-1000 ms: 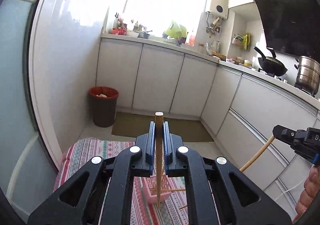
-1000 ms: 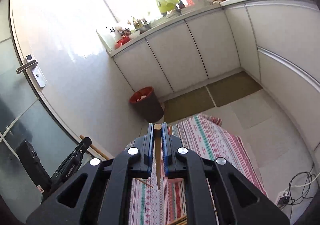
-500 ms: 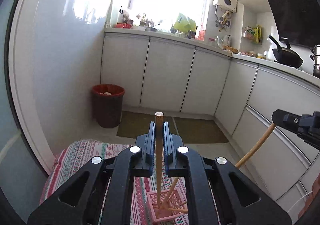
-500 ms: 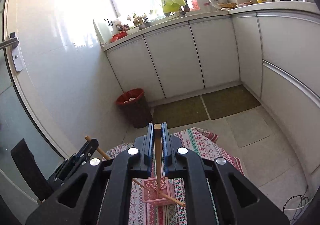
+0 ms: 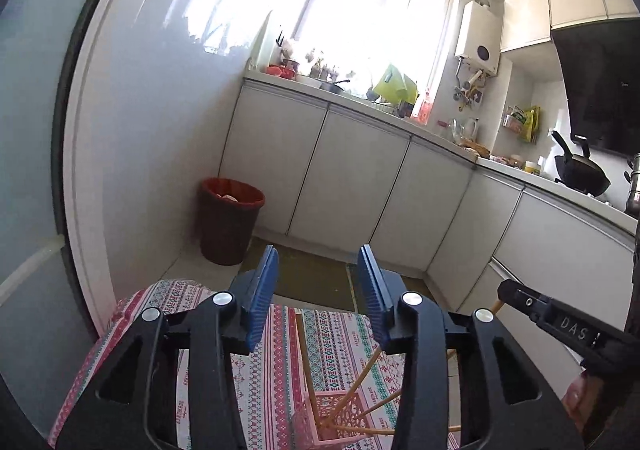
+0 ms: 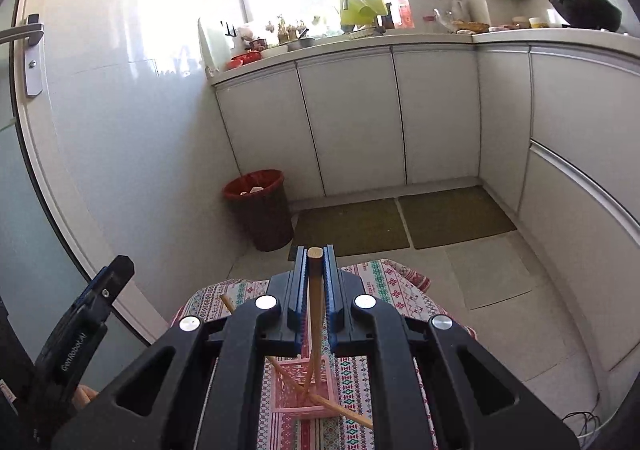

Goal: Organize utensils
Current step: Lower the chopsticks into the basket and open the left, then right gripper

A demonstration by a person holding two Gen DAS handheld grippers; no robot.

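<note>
Chopsticks are going one by one into a small pink basket [image 6: 298,386] that stands on a patterned cloth [image 5: 260,362] near the cameras. The left tongs [image 5: 318,286] stand with their blue pads apart and nothing between them; the jaws have just been opening, and the chopstick [image 5: 306,366] they were carrying now leans in the basket, its tip resting among the others at the bottom. So the left side's drop looks done.

The right tongs [image 6: 316,290] are clamped on another chopstick [image 6: 314,314], which hangs almost upright between the pads with its lower end reaching down into the basket, close to or touching the sticks already lying there. In the left view the right tongs show at the right edge, above and to the right of the basket.

Several sticks already fan out of the basket at different angles, one poking over its near right corner onto the cloth.

Next, I judge, the right tongs need to open so the stick settles against the basket wall without bouncing out. The light basket could tip if the leaning sticks are nudged, so the left tongs should lift clear straight up.
</note>
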